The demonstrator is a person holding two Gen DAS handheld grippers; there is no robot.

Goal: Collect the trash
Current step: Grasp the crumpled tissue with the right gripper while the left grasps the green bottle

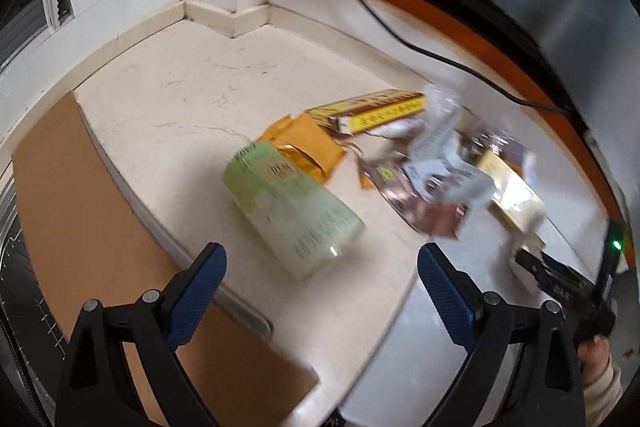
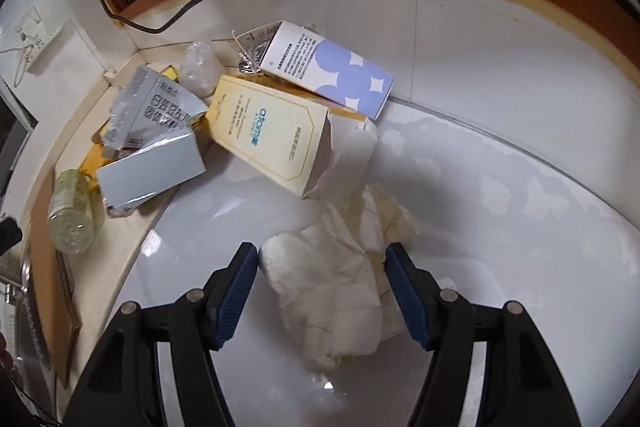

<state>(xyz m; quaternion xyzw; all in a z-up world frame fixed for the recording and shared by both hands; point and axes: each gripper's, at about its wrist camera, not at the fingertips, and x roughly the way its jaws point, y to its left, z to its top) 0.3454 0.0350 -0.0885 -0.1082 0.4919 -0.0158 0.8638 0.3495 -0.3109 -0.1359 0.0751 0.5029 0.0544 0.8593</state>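
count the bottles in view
1: a pale green bottle lying on its side on the counter, ahead of the open left gripper, at the left end of the trash pile. Others may be hidden under the boxes and wrappers.

Pale green bottle (image 1: 292, 211); cream carton (image 2: 266, 135); white box (image 2: 328, 71), lilac circles.

My left gripper (image 1: 322, 263) points steeply down with its blue-padded jaws spread wide and nothing between them, its fingertips just short of the pale green bottle (image 1: 294, 205). My right gripper (image 2: 320, 267) tilts down well to the right of that bottle, jaws apart, pads clear. My right hand (image 1: 596, 351), in a cream sleeve, grips its handle.
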